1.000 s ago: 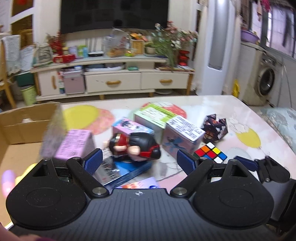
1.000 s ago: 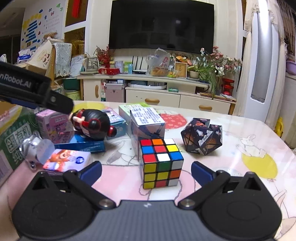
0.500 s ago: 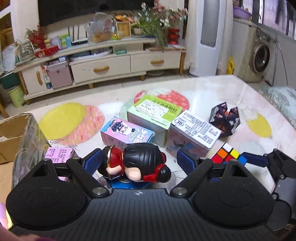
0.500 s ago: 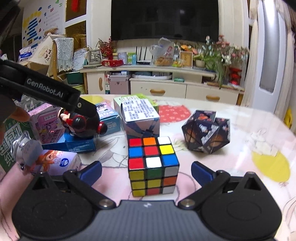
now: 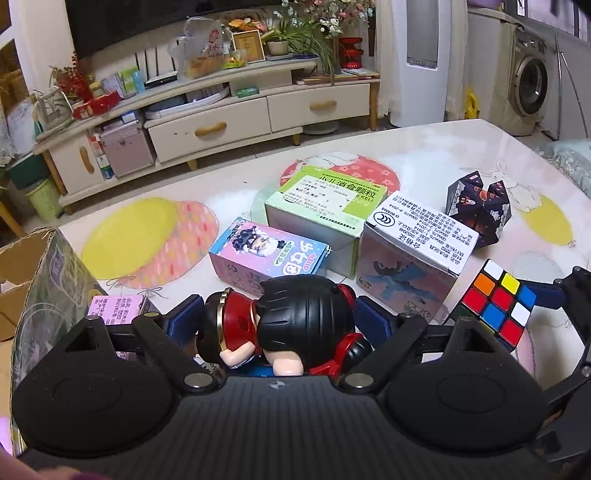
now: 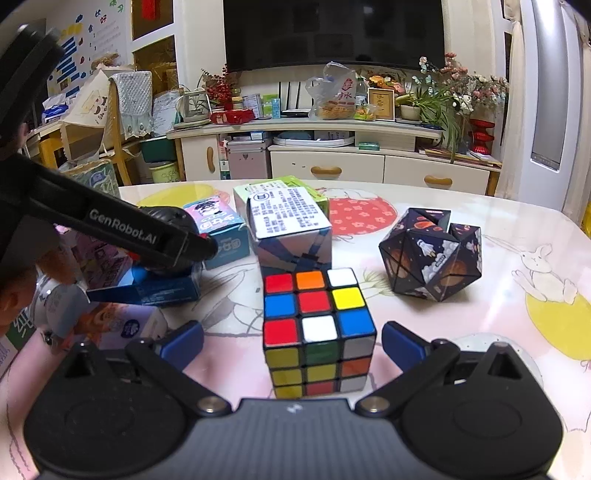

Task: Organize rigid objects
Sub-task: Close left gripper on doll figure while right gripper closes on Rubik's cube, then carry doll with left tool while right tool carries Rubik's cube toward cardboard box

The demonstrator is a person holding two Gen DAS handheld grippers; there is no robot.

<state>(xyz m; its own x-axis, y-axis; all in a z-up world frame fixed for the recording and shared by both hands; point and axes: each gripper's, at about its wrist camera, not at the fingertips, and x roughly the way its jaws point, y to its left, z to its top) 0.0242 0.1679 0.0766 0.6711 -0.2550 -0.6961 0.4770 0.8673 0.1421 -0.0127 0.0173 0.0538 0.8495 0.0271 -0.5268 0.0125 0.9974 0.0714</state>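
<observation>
On the table [image 5: 229, 184], boxes [image 5: 325, 218] behind figurine [image 5: 295, 325] and cube [image 6: 317, 328], both fingers open.

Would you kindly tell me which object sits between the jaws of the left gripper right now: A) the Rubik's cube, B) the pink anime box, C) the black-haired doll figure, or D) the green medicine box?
C: in the left wrist view the black-haired doll figure lies between the left gripper jaws; the Rubik's cube sits before the right gripper.

Ahead of you a cream TV cabinet [image 6: 332, 147] with wooden drawer pulls stands under a dark TV [image 6: 332, 33], cluttered with plants, bags and boxes. To your right are a white tower unit [image 5: 421, 59] and a washing machine [image 5: 526, 88].
</observation>
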